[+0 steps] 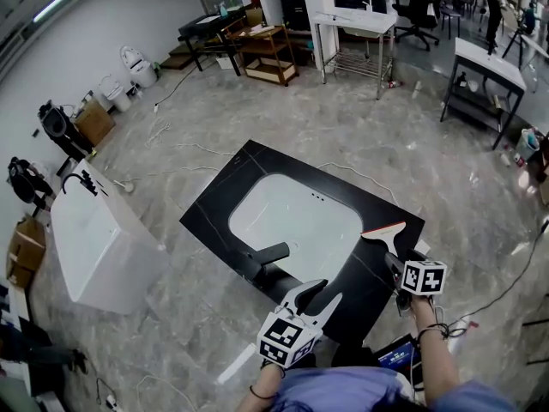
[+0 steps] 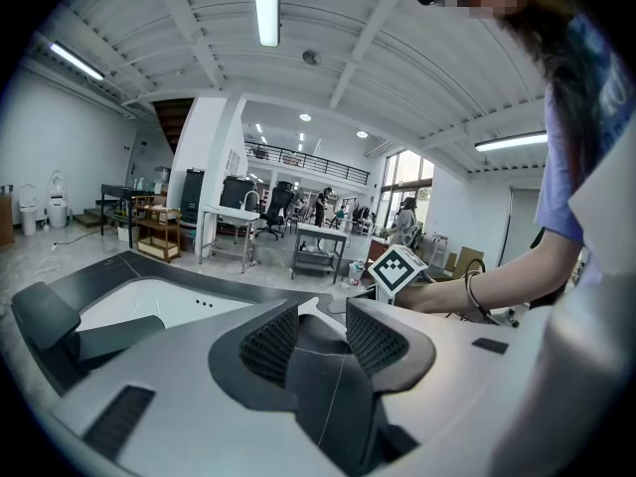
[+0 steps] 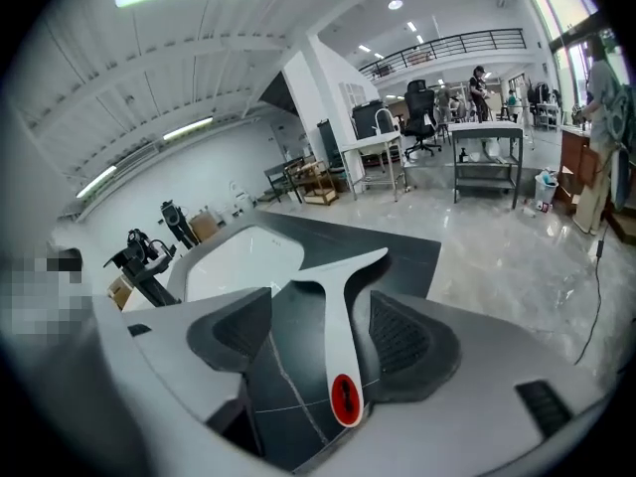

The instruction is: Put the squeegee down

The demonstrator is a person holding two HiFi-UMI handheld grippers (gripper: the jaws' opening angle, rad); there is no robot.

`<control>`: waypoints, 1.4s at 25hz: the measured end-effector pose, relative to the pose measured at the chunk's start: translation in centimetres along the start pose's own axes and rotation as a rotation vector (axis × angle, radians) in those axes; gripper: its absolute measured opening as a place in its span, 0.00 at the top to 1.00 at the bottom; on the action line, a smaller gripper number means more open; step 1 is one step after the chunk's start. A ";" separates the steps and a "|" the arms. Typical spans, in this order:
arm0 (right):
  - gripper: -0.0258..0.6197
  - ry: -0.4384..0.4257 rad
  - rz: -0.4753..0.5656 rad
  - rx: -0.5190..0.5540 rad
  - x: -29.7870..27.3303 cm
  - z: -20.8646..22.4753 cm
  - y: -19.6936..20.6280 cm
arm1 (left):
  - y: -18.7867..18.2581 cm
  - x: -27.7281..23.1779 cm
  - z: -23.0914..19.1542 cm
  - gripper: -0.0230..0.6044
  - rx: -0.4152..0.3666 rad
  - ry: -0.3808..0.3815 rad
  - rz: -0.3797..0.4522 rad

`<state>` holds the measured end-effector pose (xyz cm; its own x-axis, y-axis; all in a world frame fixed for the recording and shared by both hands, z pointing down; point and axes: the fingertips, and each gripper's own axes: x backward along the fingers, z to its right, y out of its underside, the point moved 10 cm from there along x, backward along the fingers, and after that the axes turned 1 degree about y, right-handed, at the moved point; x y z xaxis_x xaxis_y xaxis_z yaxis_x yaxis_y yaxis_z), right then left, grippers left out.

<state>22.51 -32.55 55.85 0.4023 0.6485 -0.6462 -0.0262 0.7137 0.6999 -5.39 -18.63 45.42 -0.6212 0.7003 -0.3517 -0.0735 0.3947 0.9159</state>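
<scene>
The squeegee [image 1: 385,233], white with a red blade edge, lies flat on the black countertop [image 1: 214,206] at its right end. In the right gripper view its white handle [image 3: 336,316] runs between the two jaws, its red-dotted end nearest the camera, and rests on the stone with neither pad pressing it. My right gripper [image 1: 397,270] hovers just above and behind the handle, jaws wide open [image 3: 320,332]. My left gripper [image 1: 320,293] is open with nothing between its jaws [image 2: 323,332], held over the counter's near edge.
A white basin [image 1: 296,217] is sunk in the counter, with a black faucet [image 1: 273,254] at its near rim. A white cabinet unit [image 1: 94,247] stands on the floor to the left. Cables trail across the floor; tables and shelves stand at the back.
</scene>
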 end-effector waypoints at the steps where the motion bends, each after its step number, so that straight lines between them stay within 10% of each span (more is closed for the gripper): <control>1: 0.48 -0.012 0.012 -0.005 0.5 -0.4 0.0 | 0.1 0.2 -0.1 0.71 0.000 0.004 0.000; 35: 0.72 -0.136 0.352 -0.269 14.3 -20.2 7.5 | 3.2 11.1 -2.7 0.71 -0.112 0.242 0.004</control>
<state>9.59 -12.61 45.70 0.4422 0.8359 -0.3253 -0.4119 0.5114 0.7542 -14.65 -11.18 45.01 -0.7893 0.5333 -0.3042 -0.1488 0.3145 0.9375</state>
